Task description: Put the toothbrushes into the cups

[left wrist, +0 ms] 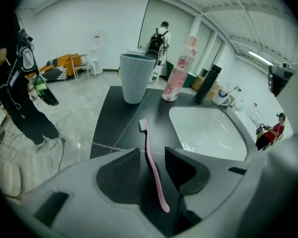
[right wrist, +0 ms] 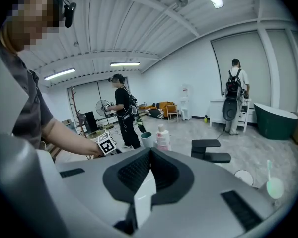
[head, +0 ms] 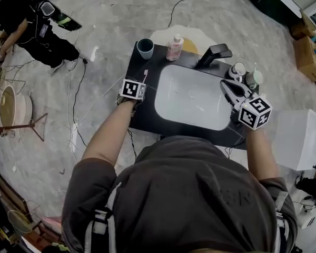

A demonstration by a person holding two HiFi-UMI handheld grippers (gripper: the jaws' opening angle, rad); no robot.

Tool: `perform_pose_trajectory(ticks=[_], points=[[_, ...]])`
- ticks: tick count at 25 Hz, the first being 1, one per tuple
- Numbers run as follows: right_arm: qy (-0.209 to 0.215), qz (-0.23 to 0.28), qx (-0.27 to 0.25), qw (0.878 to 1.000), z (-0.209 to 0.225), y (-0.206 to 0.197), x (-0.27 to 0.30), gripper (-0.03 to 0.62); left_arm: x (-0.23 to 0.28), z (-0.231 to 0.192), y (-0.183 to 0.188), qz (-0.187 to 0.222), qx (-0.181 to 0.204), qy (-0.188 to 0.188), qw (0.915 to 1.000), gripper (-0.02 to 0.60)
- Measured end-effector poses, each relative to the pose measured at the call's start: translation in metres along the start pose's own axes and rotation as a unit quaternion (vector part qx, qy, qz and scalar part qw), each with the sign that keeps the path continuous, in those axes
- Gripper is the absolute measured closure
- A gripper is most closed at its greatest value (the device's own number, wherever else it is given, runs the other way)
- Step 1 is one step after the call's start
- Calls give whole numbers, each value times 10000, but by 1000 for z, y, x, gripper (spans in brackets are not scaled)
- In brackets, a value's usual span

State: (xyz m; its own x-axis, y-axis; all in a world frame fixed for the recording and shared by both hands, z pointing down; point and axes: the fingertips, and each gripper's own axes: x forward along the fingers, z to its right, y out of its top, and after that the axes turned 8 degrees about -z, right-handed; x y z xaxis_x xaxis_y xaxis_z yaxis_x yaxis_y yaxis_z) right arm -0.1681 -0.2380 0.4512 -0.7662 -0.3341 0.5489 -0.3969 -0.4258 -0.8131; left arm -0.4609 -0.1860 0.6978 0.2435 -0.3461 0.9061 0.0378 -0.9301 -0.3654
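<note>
A pink toothbrush [left wrist: 151, 162] lies on the black counter [head: 142, 112] left of the sink, its head [head: 146, 73] pointing toward a blue-grey cup [head: 145, 47] [left wrist: 137, 77] at the far left corner. My left gripper [left wrist: 152, 155] [head: 138, 82] is tilted down over the brush. Its jaws stand open astride the handle, with a gap on each side. My right gripper [head: 225, 84] [right wrist: 148, 155] hovers over the sink's right side, its tips together and nothing in them. Beyond it stand a white cup [head: 237, 69] and a cup holding a green toothbrush [head: 256, 77] [right wrist: 274, 185].
The white basin [head: 192, 96] fills the counter's middle. A pink bottle [head: 174, 47] and a black faucet [head: 215, 54] stand along the far edge. Cables run over the floor to the left. Other people stand farther off in the room.
</note>
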Motion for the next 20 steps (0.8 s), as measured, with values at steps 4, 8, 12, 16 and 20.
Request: perform_pose_trajectory(ticks=[4,8,12,16,20], points=[[-44,-56,78,9999,-10,4,16,602,13,0,1,-215,-31,-180,9996,442],[-96,-77,132,9998,-17,4,23,602,26,2,-2,-395,262,22,9989,446],[-155,-66,159,9997,-19,4,24,602,25,-12,3,-322,521,424,9972,552],[-211,-48,135,9997,-19,6,22,602,27,-3,-6,-499,122,-211,9985,561],[-286,13,190,9994,-14,10,16,602,4,-1,6,38,-321,-722,9969,561]])
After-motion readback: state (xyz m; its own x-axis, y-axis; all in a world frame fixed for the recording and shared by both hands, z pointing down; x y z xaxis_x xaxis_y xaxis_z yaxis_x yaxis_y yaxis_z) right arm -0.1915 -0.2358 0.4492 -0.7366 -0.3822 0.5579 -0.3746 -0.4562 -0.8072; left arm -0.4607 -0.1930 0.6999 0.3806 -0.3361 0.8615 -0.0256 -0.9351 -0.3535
